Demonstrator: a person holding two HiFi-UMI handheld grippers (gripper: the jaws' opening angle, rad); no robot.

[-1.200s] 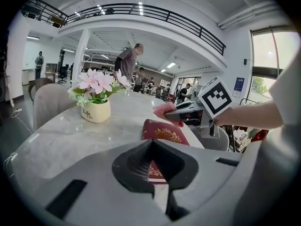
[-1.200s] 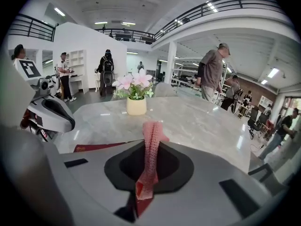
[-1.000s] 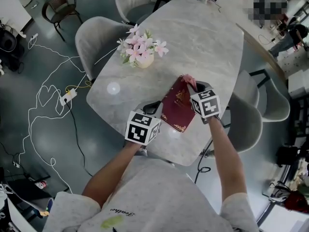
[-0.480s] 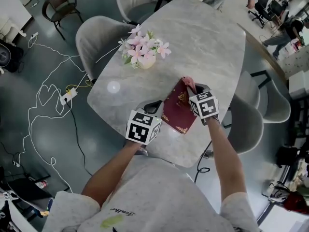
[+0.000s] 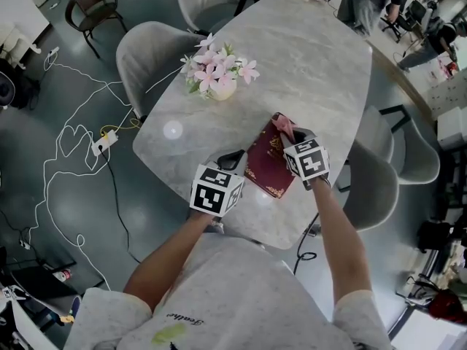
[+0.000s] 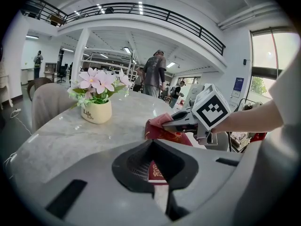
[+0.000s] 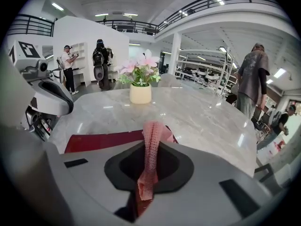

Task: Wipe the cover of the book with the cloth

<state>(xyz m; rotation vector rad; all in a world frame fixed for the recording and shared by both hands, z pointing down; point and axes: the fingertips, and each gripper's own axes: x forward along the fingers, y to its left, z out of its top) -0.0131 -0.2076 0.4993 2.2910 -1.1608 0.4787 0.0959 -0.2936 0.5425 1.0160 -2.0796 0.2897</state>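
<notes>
The left gripper is pressed together on the near corner of the dark red book, and a strip of the book's gilt-patterned cover shows in the slit between its jaws. Just to its right, the right gripper pinches a pink cloth tightly. The cloth sticks out ahead of those jaws as a folded strip, and its free end lies over the far edge of the book's cover. The book lies on the grey marble worktop, reaching from the left gripper's jaws across to beneath the right gripper's. Farther ahead of both grippers, well apart from the book, a cream pot of pink flowers stands on the worktop. Beyond the worktop's far end stands a person in a grey shirt.
</notes>
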